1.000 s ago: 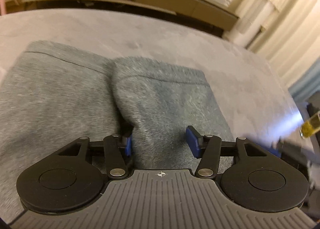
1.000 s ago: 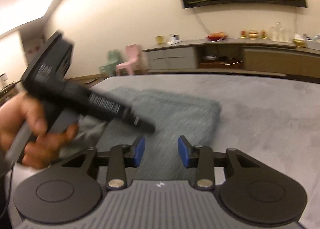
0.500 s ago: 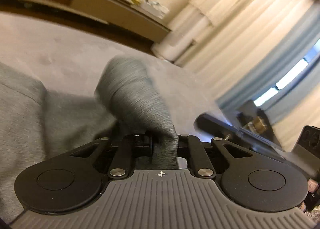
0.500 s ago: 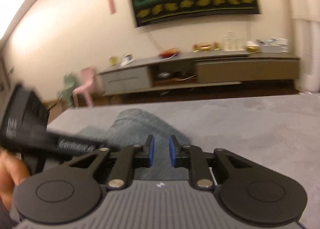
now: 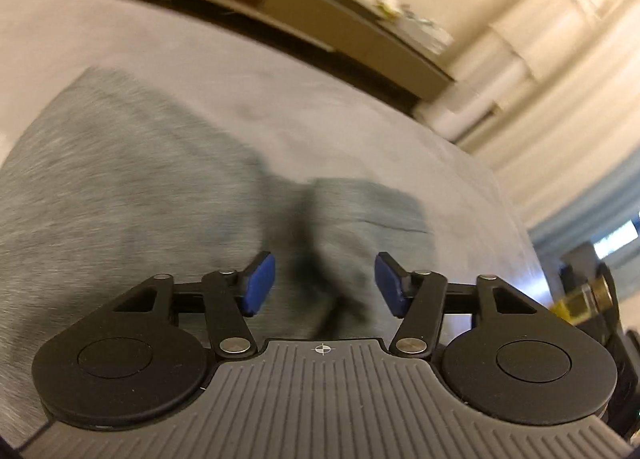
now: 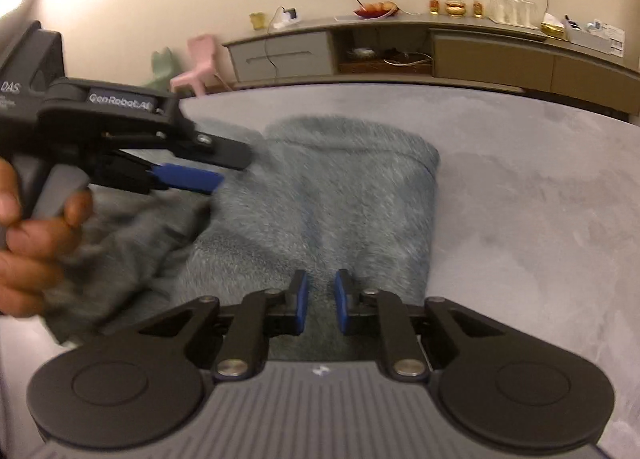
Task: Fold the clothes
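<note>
Right wrist: grey garment [image 6: 320,195] folded (edges blurred), bare bedspread [image 6: 532,195] rightward.

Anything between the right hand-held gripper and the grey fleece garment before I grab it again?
Nothing visible. The right hand-held gripper sits just above the fuzzy grey-blue fleece garment, pads slightly apart and empty. The left hand-held gripper hovers off to the left, clear of that path.

The folded garment [image 6: 340,195] lies on the bench [image 6: 520,187], with the sideboard [image 6: 440,55] behind it and the left tool [image 6: 192,175] over its left edge.
</note>
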The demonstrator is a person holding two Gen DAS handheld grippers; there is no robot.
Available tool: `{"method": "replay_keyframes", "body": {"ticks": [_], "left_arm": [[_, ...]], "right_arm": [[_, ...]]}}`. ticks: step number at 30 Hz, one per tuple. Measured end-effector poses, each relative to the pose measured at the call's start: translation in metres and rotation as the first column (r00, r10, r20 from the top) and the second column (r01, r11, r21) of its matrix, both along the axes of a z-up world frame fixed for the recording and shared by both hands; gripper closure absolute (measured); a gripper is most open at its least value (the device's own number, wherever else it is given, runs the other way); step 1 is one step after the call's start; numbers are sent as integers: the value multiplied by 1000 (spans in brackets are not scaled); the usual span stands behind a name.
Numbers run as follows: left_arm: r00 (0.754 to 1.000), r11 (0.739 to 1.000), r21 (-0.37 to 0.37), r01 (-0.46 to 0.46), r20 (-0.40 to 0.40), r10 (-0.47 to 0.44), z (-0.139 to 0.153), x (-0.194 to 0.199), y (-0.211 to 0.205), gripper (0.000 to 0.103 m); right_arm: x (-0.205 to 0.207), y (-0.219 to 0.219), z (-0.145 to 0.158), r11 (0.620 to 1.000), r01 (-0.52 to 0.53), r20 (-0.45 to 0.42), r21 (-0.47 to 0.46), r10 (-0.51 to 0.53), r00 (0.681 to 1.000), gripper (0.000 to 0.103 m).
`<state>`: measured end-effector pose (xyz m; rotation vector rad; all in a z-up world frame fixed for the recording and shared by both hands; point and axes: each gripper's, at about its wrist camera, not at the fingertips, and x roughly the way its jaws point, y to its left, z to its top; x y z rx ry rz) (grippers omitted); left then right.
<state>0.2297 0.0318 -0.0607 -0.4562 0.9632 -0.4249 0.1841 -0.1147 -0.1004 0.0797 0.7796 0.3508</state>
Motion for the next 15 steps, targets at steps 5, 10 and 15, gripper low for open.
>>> {"method": "replay_keyframes", "body": {"ticks": [5, 10, 15], "left_arm": [[996, 996, 1, -93, -10, 93, 5, -6, 17, 79], [982, 982, -6, -186, -17, 186, 10, -12, 34, 99], [960, 960, -12, -278, -24, 278, 16, -19, 50, 78]], "right_arm": [[-1, 2, 4, 1000, 1, -7, -13, -1, 1000, 91], [6, 3, 4, 1000, -2, -8, -18, 2, 1000, 91], [4, 4, 2, 1000, -2, -12, -29, 2, 1000, 91]]}}
